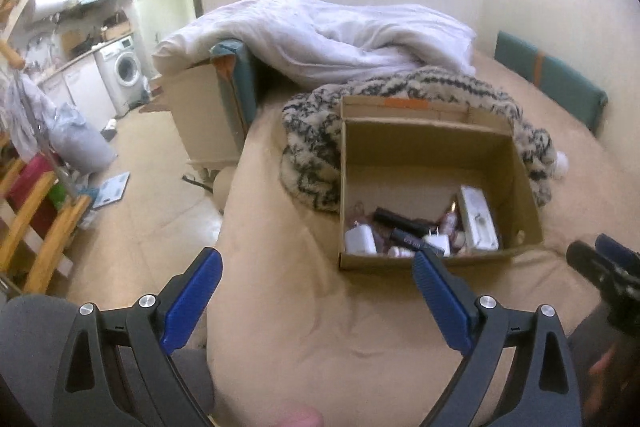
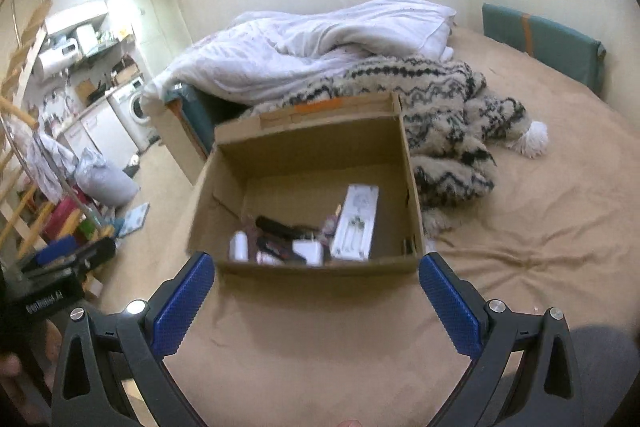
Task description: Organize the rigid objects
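Observation:
An open cardboard box (image 1: 528,195) (image 2: 224,163) sits on a tan bed. Inside lie a long white box (image 1: 478,221) (image 2: 356,223), a white charger (image 1: 360,241) (image 2: 307,251), dark tubes (image 1: 404,223) (image 2: 280,227) and small bottles. My left gripper (image 1: 318,265) stands open in front of the box's near wall, with nothing between its blue pads. In front of that same wall my right gripper (image 2: 316,269) is open wide too, and empty. Each gripper shows at the edge of the other's view, the right gripper (image 1: 600,267) and the left gripper (image 2: 68,259).
A fuzzy black-and-cream blanket (image 1: 312,147) (image 2: 452,115) and a white duvet (image 1: 320,35) (image 2: 304,43) lie behind the box. A teal cushion (image 1: 548,75) leans on the wall. Left of the bed are a floor with clutter, a wooden rack (image 1: 36,227) and a washing machine (image 1: 122,71).

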`<state>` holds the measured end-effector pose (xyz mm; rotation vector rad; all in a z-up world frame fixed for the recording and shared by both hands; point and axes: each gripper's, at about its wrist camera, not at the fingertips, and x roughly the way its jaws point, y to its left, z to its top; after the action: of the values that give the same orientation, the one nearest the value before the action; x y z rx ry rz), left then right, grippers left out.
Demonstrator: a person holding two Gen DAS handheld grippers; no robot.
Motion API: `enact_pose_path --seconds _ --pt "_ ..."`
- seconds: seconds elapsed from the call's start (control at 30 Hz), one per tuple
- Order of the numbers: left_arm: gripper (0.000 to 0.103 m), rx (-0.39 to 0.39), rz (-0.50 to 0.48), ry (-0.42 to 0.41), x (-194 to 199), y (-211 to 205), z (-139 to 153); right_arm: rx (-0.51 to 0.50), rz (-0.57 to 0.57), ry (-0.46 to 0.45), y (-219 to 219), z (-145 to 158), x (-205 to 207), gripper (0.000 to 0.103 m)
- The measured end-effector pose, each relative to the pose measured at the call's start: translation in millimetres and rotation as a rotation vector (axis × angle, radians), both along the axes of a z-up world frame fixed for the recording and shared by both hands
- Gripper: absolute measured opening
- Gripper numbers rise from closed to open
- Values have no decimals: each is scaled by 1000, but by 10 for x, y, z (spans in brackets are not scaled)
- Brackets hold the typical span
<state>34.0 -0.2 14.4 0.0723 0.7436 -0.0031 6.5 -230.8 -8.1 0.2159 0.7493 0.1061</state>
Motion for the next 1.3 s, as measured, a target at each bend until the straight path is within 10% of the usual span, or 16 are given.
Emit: enact_pose_path --seconds 1.3 --pt "103 -48 -5 63 63 -3 -220 -56 -42 -13 25 -37 19 103"
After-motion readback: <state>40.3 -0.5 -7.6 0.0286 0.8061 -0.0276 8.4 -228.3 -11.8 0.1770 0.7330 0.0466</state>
